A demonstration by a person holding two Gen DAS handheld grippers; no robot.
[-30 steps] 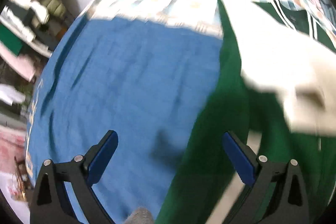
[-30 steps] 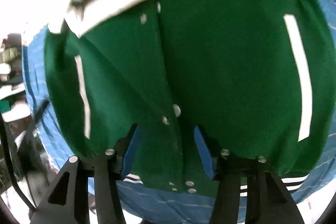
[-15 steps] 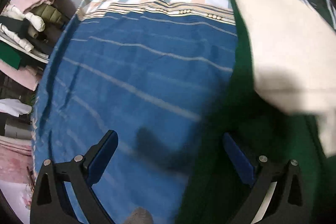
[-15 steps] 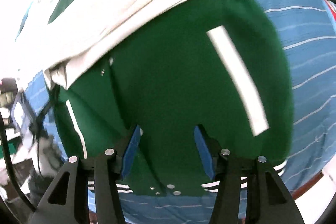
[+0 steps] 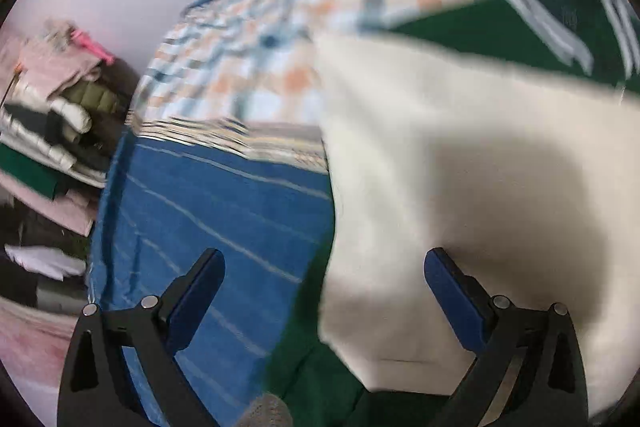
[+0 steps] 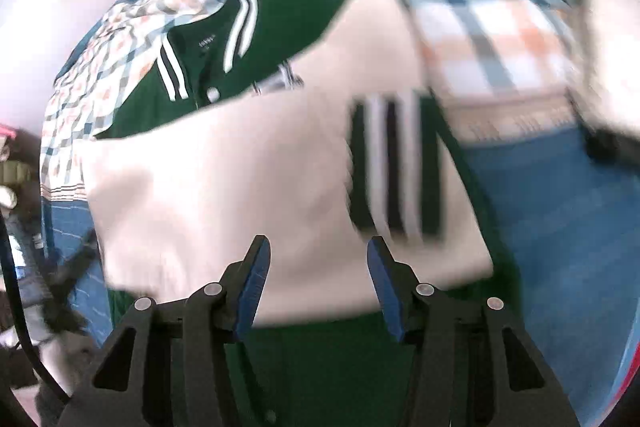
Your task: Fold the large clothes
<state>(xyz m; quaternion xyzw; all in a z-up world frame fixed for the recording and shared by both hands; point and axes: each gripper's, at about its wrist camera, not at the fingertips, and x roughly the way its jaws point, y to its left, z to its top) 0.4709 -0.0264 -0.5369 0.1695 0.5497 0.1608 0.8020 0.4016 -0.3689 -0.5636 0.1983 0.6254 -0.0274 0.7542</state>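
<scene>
A green varsity jacket (image 6: 276,27) with cream sleeves lies face up on the bed. Its cream sleeves (image 6: 224,179) are folded across the green body, and one striped cuff (image 6: 394,167) lies on top. My right gripper (image 6: 318,259) is open and empty, hovering above the folded sleeves near the jacket's lower part. In the left wrist view the cream sleeve (image 5: 460,163) fills the right side over the green body (image 5: 308,375). My left gripper (image 5: 324,283) is wide open and empty above the jacket's left edge.
The bed has a blue striped sheet (image 5: 208,227) and a plaid quilt (image 5: 320,7) at the far end, also in the right wrist view (image 6: 480,11). A pile of folded clothes (image 5: 52,123) sits on shelves at the left, beside the pale wall.
Both grippers have pulled back and tilted up from the jacket's hem. The cream sleeves and the striped cuff now fill the middle of the right view. Both stayed open.
</scene>
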